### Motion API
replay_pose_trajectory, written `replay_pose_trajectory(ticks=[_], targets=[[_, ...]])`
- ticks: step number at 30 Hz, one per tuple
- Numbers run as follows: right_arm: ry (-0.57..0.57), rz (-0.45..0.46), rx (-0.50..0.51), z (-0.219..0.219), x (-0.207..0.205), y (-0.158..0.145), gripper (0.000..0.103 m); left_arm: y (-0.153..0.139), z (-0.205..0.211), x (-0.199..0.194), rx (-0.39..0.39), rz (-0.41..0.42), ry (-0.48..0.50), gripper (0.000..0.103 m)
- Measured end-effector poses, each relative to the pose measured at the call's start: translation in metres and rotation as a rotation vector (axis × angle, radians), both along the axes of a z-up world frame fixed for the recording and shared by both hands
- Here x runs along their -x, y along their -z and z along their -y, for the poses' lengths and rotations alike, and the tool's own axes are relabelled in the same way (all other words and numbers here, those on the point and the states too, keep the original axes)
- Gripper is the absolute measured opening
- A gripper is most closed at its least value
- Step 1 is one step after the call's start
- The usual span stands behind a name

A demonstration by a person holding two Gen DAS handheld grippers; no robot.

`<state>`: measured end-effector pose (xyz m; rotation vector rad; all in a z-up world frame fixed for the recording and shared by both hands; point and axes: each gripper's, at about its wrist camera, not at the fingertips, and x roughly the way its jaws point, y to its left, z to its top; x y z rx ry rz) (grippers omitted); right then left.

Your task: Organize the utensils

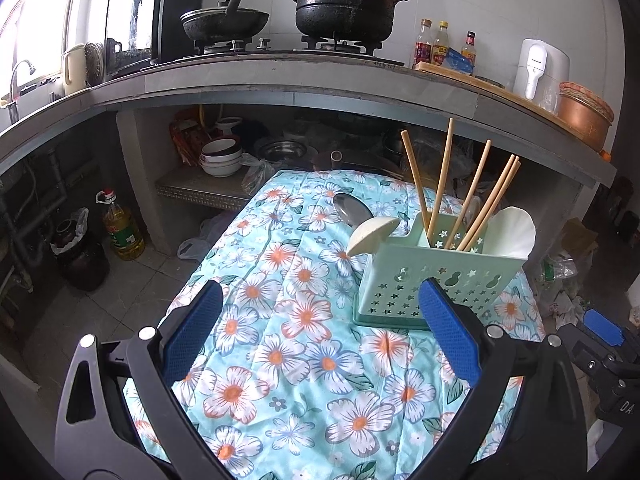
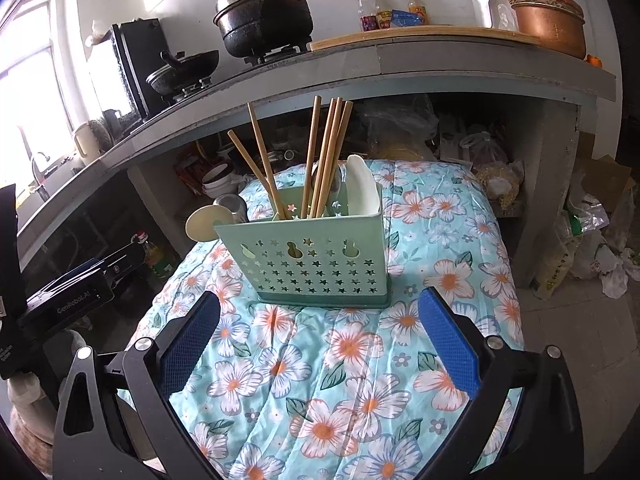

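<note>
We see a green caddy standing upright on the floral cloth, star holes along its front wall. Landmark is the caddy. Inside it: five wooden chopsticks standing on end, fanned out, leaning left and right. Also inside, at the caddy's right end, a white spoon, bowl up above the rim. At the caddy's left end a second cream spoon sticks out over the rim; we cannot tell which compartment it sits in. Behind the caddy, on the cloth, lies a metal spoon, outside the caddy, its lower end hidden by the cream spoon.

Left gripper is spread wide, nothing between the blue pads, hanging over the cloth just left of and in front of the caddy. Right gripper also spread wide and empty, directly in front of the caddy, not touching it.

Behind the caddy, under the counter, a shelf holds stacked bowls. Above the caddy on the counter: a black pot with a steel lid and a wok on the stove.
</note>
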<state>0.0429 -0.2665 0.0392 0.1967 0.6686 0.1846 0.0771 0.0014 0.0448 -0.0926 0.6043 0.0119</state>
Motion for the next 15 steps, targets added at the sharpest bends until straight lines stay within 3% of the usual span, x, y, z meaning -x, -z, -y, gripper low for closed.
replay_pose_trajectory(ticks=[15], targets=[[0.034, -0.029, 0.087, -0.012, 0.005, 0.001, 0.097, 0.008, -0.006, 0.016, -0.039, -0.015, -0.109, 0.095]])
